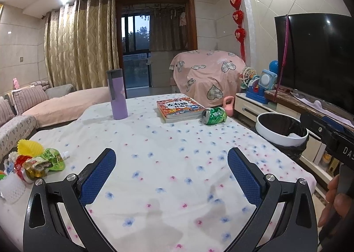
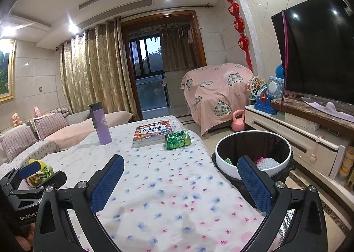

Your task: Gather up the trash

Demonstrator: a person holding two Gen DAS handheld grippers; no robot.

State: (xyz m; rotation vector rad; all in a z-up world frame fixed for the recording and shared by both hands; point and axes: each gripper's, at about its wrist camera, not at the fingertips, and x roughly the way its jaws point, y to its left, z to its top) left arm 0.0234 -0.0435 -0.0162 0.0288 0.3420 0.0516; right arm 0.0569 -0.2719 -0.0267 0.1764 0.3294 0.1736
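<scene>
A crushed green can (image 1: 214, 115) lies on the flowered tablecloth beside a book (image 1: 179, 107); it also shows in the right wrist view (image 2: 178, 139). A pile of wrappers, a yellow cup and a pouch (image 1: 33, 163) sits at the table's left edge. A white-rimmed bin with a black bag (image 2: 252, 154) stands at the table's right side and holds some trash. My left gripper (image 1: 171, 163) is open and empty above the cloth. My right gripper (image 2: 180, 173) is open and empty, its right finger over the bin's rim.
A purple bottle (image 1: 117, 95) stands at the far left of the table (image 1: 154, 141). A sofa (image 1: 55, 103) lies to the left, a TV (image 1: 314, 52) and low cabinet with toys to the right, a pink-covered chair (image 1: 205, 75) beyond.
</scene>
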